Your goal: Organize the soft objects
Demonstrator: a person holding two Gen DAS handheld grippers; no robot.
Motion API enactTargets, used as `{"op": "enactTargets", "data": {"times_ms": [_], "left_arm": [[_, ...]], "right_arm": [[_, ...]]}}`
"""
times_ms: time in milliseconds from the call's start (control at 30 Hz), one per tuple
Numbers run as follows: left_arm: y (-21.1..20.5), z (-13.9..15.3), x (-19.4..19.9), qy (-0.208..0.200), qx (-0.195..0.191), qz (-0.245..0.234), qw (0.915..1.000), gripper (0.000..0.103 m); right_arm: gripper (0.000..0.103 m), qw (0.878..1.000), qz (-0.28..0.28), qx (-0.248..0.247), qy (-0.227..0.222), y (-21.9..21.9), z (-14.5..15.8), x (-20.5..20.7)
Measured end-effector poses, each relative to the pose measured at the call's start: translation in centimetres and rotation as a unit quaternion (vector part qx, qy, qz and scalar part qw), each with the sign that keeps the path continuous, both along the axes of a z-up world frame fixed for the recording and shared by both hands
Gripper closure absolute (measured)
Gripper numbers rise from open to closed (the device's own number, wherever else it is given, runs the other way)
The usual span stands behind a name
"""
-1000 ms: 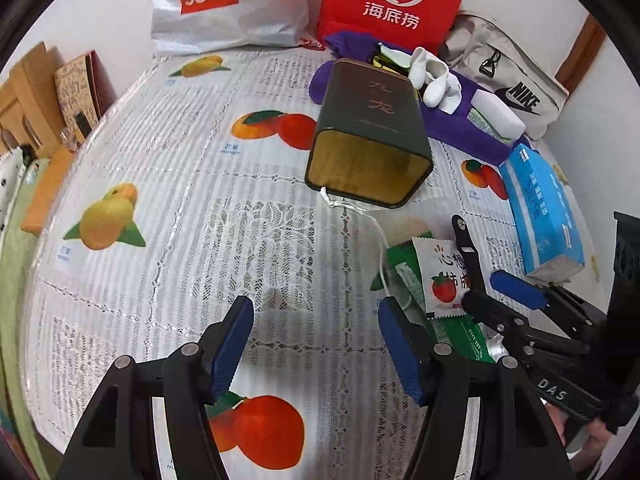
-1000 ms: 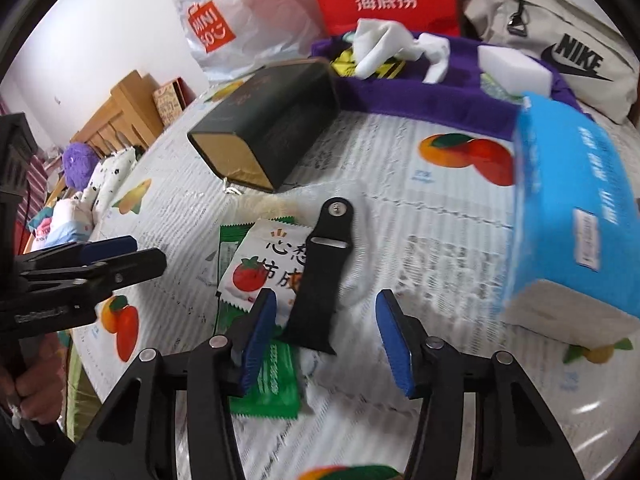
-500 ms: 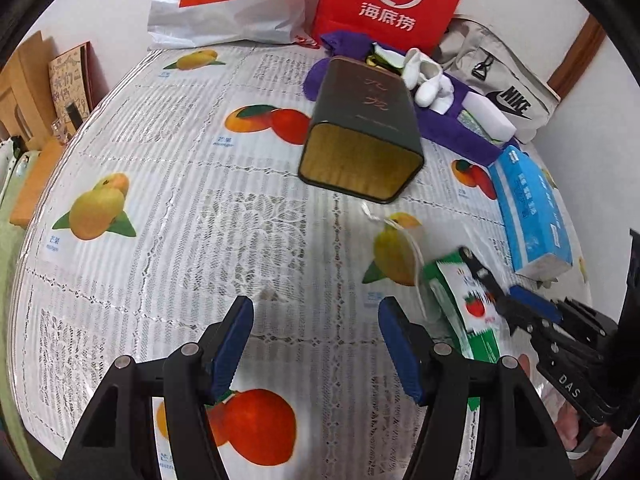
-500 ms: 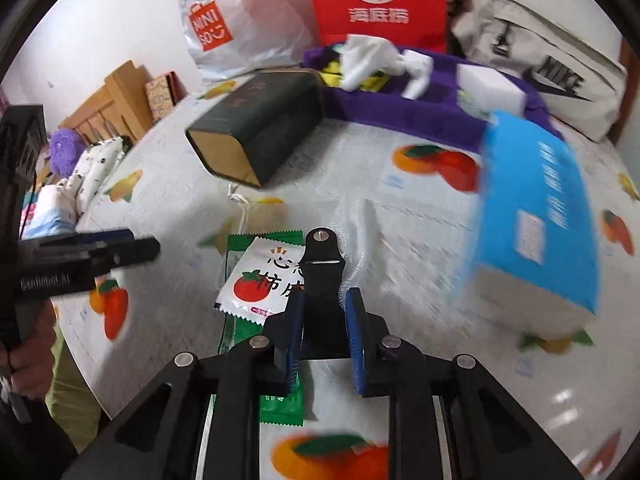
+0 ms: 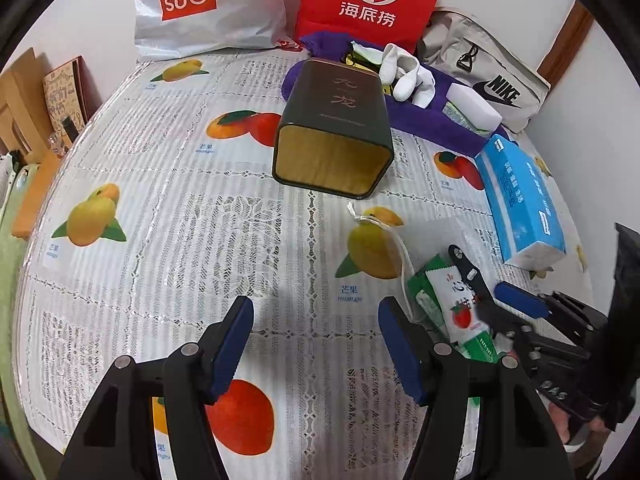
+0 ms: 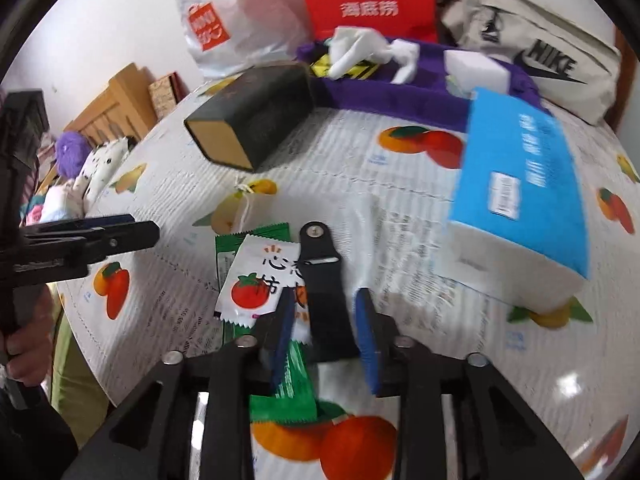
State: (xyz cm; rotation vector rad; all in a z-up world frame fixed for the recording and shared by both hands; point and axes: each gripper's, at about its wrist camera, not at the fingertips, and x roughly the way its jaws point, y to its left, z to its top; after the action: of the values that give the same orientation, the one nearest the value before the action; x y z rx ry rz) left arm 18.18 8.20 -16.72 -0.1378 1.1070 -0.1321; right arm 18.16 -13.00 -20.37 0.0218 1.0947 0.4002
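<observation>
My right fingers [image 6: 325, 332] straddle the black strap [image 6: 323, 292], its length pointing straight ahead between them, not quite clamped. My left fingers [image 5: 316, 344] gape empty, farther off.

This is a lived-in home. The table [image 5: 168, 216] wears a lace-patterned plastic cloth printed with fruit, and shopping bags lean on the white wall behind it: a Miniso bag [image 5: 200, 4] and a red Haidilao bag [image 5: 368, 0] (hotpot takeaway, by the logo). A Nike pouch [image 5: 488, 80], a tissue pack [image 5: 520, 196] and plush toys [image 6: 72, 172] on wooden furniture complete it.
</observation>
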Motion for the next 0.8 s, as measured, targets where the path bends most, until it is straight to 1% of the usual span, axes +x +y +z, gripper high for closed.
{"op": "enactTargets", "data": {"times_ms": [67, 133, 200, 267, 300, 333, 400, 433, 633, 800], "left_arm": [[0.1, 0.0, 0.0, 0.002, -0.002, 0.001, 1.0, 0.04], [0.2, -0.2, 0.0, 0.004, -0.001, 0.002, 1.0, 0.04], [0.3, -0.2, 0.1, 0.005, -0.004, 0.004, 1.0, 0.04], [0.3, -0.3, 0.1, 0.006, -0.008, 0.002, 1.0, 0.04], [0.2, -0.3, 0.1, 0.006, -0.007, 0.002, 1.0, 0.04], [0.2, -0.3, 0.0, 0.006, -0.005, 0.001, 1.0, 0.04], [0.1, -0.4, 0.0, 0.007, -0.004, 0.0, 1.0, 0.04], [0.1, -0.5, 0.0, 0.008, -0.005, -0.001, 1.0, 0.04], [0.0, -0.3, -0.1, 0.006, -0.004, -0.003, 1.0, 0.04], [-0.7, 0.0, -0.4, 0.0, -0.005, -0.014, 0.9999, 0.04]], "right_arm": [[0.06, 1.0, 0.003, -0.004, -0.001, 0.5, -0.5, 0.3], [0.052, 1.0, 0.01, -0.001, -0.001, 0.8, -0.7, 0.5], [0.05, 1.0, 0.018, -0.008, -0.003, 1.4, -0.7, 0.8], [0.061, 0.999, 0.028, -0.019, -0.012, 1.9, -0.8, 1.0], [0.074, 0.999, 0.033, -0.025, -0.016, 2.0, -0.7, 1.0], [0.084, 0.999, 0.038, -0.019, -0.013, 2.0, -0.6, 1.2], [0.084, 0.999, 0.032, 0.004, -0.004, 1.4, -0.4, 1.4], [0.084, 1.0, 0.029, 0.006, -0.003, 1.2, -0.3, 1.4], [0.084, 1.0, 0.02, -0.007, -0.005, 0.1, 0.7, -0.2], [0.084, 0.999, -0.021, -0.029, -0.006, -2.6, 1.0, -1.6]]}}
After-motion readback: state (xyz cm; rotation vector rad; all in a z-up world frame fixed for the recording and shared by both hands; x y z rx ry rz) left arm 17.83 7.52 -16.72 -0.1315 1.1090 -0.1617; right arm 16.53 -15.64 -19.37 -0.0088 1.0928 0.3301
